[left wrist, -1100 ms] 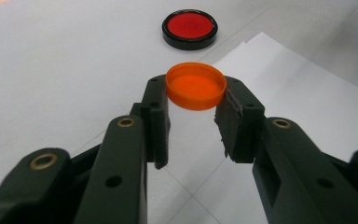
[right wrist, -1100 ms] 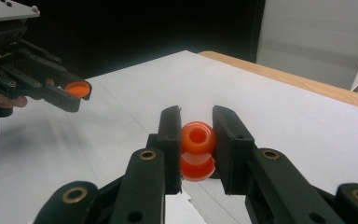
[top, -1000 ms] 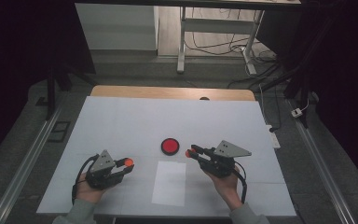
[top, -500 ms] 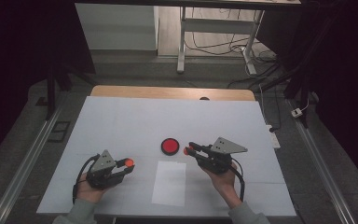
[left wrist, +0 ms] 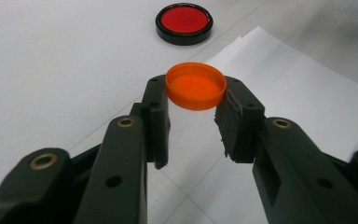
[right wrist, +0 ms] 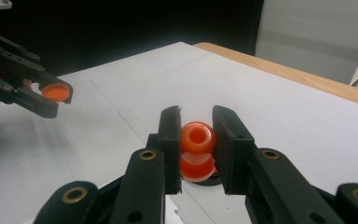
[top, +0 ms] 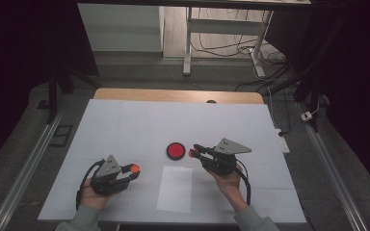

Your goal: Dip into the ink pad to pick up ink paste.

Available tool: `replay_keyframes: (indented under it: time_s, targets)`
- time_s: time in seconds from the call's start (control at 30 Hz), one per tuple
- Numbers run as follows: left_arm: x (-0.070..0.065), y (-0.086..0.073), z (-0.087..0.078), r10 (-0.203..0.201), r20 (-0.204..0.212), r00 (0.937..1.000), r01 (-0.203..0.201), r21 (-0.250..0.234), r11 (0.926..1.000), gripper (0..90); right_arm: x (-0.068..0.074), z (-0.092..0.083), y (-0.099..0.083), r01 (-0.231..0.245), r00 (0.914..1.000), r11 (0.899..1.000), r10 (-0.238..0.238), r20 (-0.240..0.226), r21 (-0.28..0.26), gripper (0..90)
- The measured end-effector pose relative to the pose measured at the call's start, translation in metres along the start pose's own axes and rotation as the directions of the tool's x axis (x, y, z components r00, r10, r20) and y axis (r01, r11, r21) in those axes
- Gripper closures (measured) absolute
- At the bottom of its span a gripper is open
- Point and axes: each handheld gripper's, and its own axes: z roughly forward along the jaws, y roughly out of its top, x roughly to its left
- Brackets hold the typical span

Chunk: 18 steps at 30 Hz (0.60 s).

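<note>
My left gripper (top: 134, 172) lies at the near left of the white mat, shut on a small orange cap (top: 135, 169). In the left gripper view the cap (left wrist: 196, 85) sits open side up between the pads (left wrist: 156, 112). At the centre right, my right gripper (top: 193, 153) is shut on an orange ring-shaped piece (right wrist: 197, 149), with its tips right beside a red disc with a black rim (top: 176, 150). That disc (left wrist: 184, 22) lies flat on the mat, beyond the cap.
A white sheet of paper (top: 175, 189) lies on the mat (top: 125, 125) between the two hands, just near of the red disc. A wooden table edge (top: 173, 95) runs along the back. Metal rails flank the table, and a table frame with cables stands behind it.
The right gripper has edged slightly left and away, closer to the red disc, still holding the orange piece. The left gripper has kept still.
</note>
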Motion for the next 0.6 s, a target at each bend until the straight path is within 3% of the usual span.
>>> replay_keyframes:
  time_s: [0.6]
  targets:
    - [0.001,0.000,0.000,0.000,0.003,1.0000,0.000,0.002,1.0000,65.3,-0.004,0.035,0.006,0.007,0.9999,0.999,-0.006,-0.008,0.040,72.8]
